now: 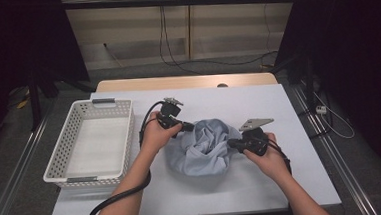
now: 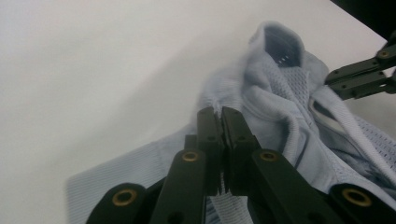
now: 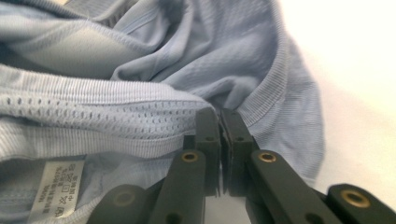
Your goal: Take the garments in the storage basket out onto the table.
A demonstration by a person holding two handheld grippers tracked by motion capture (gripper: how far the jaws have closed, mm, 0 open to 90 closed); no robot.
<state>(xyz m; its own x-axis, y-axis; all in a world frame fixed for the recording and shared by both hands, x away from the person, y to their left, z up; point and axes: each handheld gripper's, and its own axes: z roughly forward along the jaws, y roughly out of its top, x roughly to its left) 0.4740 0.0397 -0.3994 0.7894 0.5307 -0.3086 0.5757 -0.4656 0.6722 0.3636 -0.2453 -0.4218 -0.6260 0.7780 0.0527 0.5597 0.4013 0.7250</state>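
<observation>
A light blue knit garment [image 1: 204,147] lies crumpled in the middle of the white table cover [image 1: 278,107]. My left gripper [image 1: 190,128] meets its upper left edge, and its jaws stand shut on a thin fold of the garment [image 2: 280,116] at the gripper's tips [image 2: 220,114]. My right gripper [image 1: 231,144] holds the garment's right side, jaws shut [image 3: 219,115] on the ribbed hem [image 3: 116,116]. A white care label [image 3: 58,192] shows inside the cloth. The right gripper [image 2: 359,77] also appears far off in the left gripper view.
A white perforated plastic basket [image 1: 125,141] stands empty at the left of the table. Bare white cover lies in front of and to the right of the garment. Cables hang on the wall behind, and dark floor surrounds the table.
</observation>
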